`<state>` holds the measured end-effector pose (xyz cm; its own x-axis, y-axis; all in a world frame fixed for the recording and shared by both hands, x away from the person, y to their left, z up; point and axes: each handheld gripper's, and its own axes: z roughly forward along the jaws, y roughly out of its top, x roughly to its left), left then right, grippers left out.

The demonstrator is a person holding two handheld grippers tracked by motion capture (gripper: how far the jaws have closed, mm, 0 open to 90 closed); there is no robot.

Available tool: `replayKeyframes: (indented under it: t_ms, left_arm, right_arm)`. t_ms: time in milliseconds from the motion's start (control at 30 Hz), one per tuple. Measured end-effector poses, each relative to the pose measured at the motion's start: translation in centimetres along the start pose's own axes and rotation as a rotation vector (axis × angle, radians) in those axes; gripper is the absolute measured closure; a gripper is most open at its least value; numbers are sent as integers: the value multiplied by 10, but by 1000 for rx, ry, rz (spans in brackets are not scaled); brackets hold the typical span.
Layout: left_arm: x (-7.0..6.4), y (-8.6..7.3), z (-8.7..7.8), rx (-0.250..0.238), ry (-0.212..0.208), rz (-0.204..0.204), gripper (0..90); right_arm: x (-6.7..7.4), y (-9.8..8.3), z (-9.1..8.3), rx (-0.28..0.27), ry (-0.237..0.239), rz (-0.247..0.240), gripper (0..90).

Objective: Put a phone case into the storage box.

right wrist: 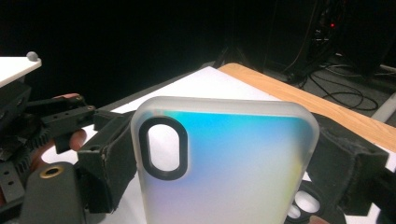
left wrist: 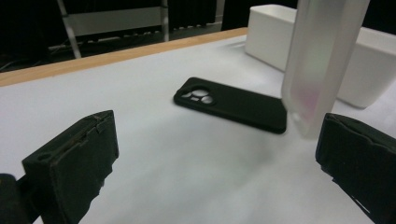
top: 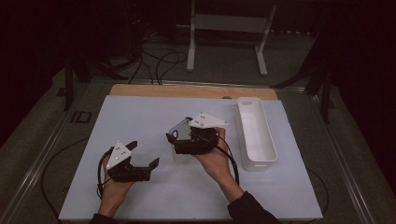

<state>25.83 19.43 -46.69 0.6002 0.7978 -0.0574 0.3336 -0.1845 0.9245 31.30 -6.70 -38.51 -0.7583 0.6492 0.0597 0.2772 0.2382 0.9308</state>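
Dim room, soft focus (slight blur)

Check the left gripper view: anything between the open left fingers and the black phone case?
Nothing: bare white table between the left gripper and the black phone case, seen in the left gripper view.

- A lab or recording set-up, not a home: dark, black-draped surroundings close in on every side.
- The white surface (top: 140, 186) lies over a wooden board (top: 191, 91).
- Loose cables (top: 159, 60) trail across a grey floor (top: 229, 70).
- A white metal stand (top: 229, 28) rises behind, and aluminium rails (top: 42, 154) flank the work area.
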Motion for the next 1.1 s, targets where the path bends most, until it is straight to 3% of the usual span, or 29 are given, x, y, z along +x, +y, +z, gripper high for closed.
replayKeyframes:
  t_ms: [267, 633, 1100]
  left_arm:
    - [14, -14, -14, 7, 47, -1, 0]
    - [20, -26, -22, 2, 115, 4, 0]
    - [24, -28, -27, -20, 159, -7, 0]
  right_arm:
    - [-6, 1, -3, -8, -15, 4, 166]
    - [-16, 5, -8, -24, -48, 8, 166]
    - [-42, 9, -11, -32, -90, 80, 166]
